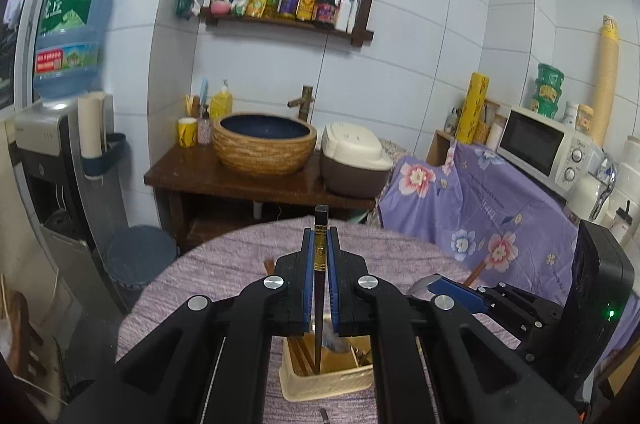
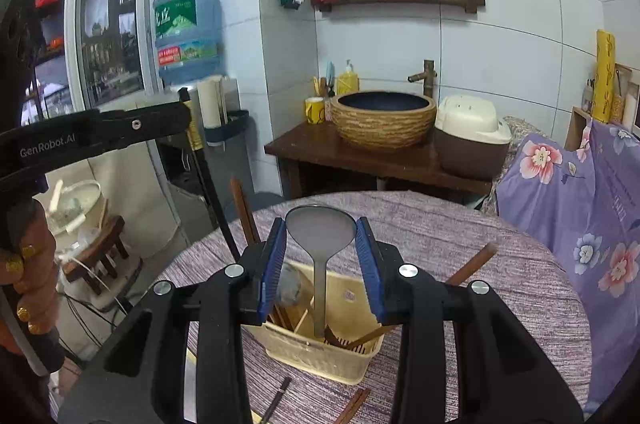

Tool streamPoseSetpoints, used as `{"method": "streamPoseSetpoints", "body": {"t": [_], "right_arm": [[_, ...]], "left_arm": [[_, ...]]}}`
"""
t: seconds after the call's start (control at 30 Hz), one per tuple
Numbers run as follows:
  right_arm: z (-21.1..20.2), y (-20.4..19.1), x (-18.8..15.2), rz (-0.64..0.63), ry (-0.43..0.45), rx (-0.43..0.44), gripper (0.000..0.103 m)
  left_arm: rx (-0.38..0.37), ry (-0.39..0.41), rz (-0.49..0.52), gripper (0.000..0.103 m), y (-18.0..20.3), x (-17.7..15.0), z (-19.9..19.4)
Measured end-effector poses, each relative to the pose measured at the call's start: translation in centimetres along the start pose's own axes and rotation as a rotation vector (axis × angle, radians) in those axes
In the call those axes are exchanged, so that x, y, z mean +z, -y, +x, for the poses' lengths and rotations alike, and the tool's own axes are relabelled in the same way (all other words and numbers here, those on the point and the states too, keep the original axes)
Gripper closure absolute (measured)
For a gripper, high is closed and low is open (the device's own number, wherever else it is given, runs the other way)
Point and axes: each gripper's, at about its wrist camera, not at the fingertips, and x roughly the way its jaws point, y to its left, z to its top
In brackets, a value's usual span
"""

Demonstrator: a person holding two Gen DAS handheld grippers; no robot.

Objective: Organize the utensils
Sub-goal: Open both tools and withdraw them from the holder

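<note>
A tiled kitchen corner, and dead ahead of both claws lies the round table (image 2: 460, 248) under its purple woven cloth. "GenRobot.AI" reads along the left gripper (image 1: 320, 256), clamped tight on a dark chopstick (image 1: 320, 288) whose tip dips into the cream utensil basket (image 1: 328, 380) right below. The right gripper (image 2: 320, 256) pinches a metal spoon (image 2: 320, 228) by its bowl, handle hanging into that basket.

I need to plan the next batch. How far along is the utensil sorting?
Done: several chopsticks already stand in the cream basket. In hand: the left tongs grip a dark chopstick and the right tongs hold a metal spoon, both over the basket. Left: loose chopsticks on the tablecloth.
</note>
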Motion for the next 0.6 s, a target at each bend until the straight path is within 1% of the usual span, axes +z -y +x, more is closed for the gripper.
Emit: {"method": "streamPoseSetpoints", "body": {"t": [0.1, 0.2, 0.33, 0.4, 0.47, 0.5, 0.53, 0.57, 0.6], "right_arm": [[1.4, -0.8, -1.9, -0.042, -0.026, -0.031, 0.066], [2.1, -1.0, -3.0, -0.051, -0.042, -0.038, 0.066], [3.1, -1.2, -4.6, -0.063, -0.069, -0.052, 0.066], [3.2, -1.3, -5.2, -0.06, -0.068, -0.056, 0.066], [2.9, -1.2, -5.5, -0.051, -0.054, -0.051, 0.06], [2.3, -1.2, -5.6, -0.045, -0.035, -0.05, 0.05], [1.8, -1.1, -5.7, -0.041, -0.018, -0.053, 0.042], [1.4, -1.1, -5.9, -0.037, -0.006, -0.056, 0.042], [0.8, -1.1, -6.1, -0.035, 0.002, -0.058, 0.042]], "left_arm": [[-0.003, -0.049, -0.018, 0.096, -0.5, -1.7, 1.5], [-0.005, -0.094, -0.049, 0.096, -1.5, -3.2, 2.7], [-0.002, -0.128, -0.075, 0.096, -2.4, -4.3, 3.7], [-0.006, -0.138, -0.086, 0.096, -2.6, -4.7, 3.8], [-0.006, -0.139, -0.079, 0.096, -2.6, -5.1, 3.6], [-0.003, -0.139, -0.074, 0.094, -2.4, -5.3, 3.6], [0.003, -0.136, -0.067, 0.092, -2.4, -5.5, 3.3], [0.012, -0.128, -0.06, 0.082, -2.3, -5.7, 2.8], [0.024, -0.114, -0.055, 0.065, -2.3, -6.1, 2.2]]}}
